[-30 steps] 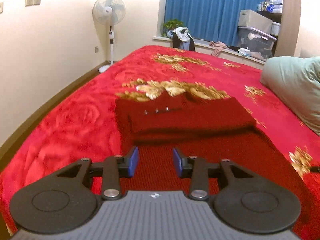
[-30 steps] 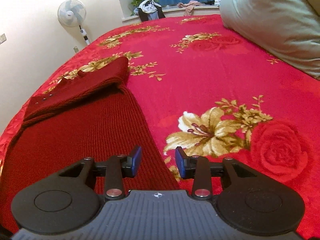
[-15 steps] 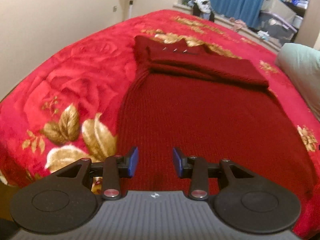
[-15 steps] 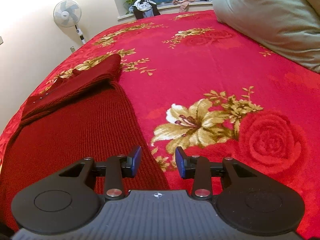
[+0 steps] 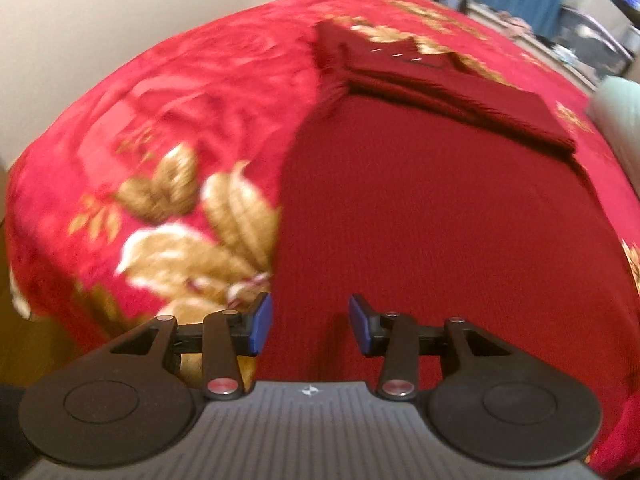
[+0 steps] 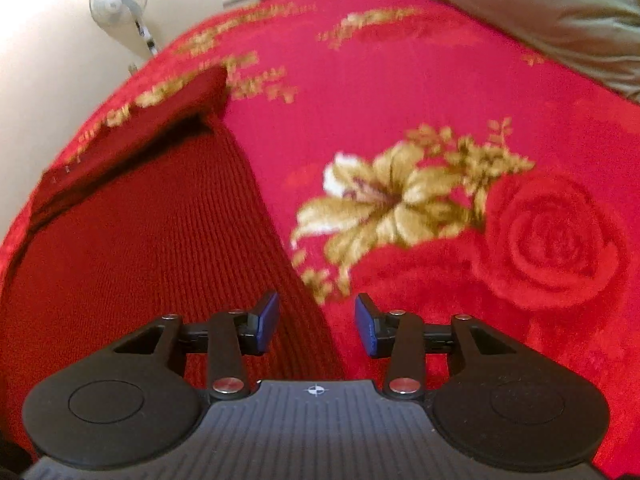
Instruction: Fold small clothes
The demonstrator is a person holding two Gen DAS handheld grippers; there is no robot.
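Note:
A dark red knitted garment lies flat on the red flowered bed cover, its far end folded over with sleeves across. My left gripper hovers over the garment's near left edge, jaws opening, nothing pinched between the blue pads. In the right wrist view the same garment fills the lower left. My right gripper stands over its near right edge, jaws opening, the edge running under the gap but not clamped.
A pale green pillow lies at the right of the bed. A standing fan is by the cream wall at the left. Blue curtains and storage boxes stand at the far end. The bed's left edge drops to the floor.
Both grippers have come down closer to the garment's near end. The left one swung toward the near left corner, tilting downward. Both jaw gaps have widened a little.

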